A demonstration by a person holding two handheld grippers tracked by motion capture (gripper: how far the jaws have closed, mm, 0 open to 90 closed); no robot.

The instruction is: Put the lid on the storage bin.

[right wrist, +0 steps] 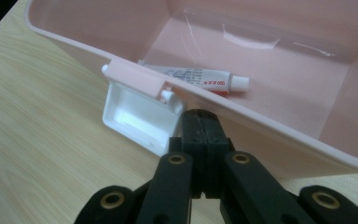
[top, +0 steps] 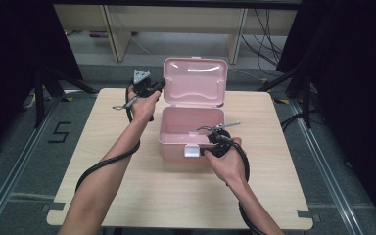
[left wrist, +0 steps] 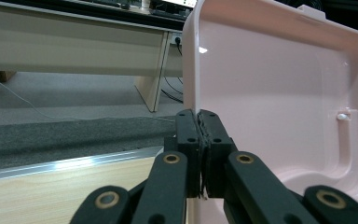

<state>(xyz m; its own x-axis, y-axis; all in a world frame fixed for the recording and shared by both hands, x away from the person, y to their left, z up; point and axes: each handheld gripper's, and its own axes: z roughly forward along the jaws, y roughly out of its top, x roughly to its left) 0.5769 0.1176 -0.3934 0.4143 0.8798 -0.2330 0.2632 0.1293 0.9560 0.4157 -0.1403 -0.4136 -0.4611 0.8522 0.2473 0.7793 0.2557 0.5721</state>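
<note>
One white tube (right wrist: pixel 200 78) inside the pink box (right wrist: pixel 65 39), right gripper view.

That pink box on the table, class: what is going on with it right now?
A person works at the pink box with a gripper in each hand. Its lid stands open and upright. The left gripper, jaws shut, sits at the lid's left edge; whether it pinches the edge cannot be told. The right gripper, also shut, rests at the box's front wall beside the white latch, which hangs open. Inside lies a small white tube.
</note>
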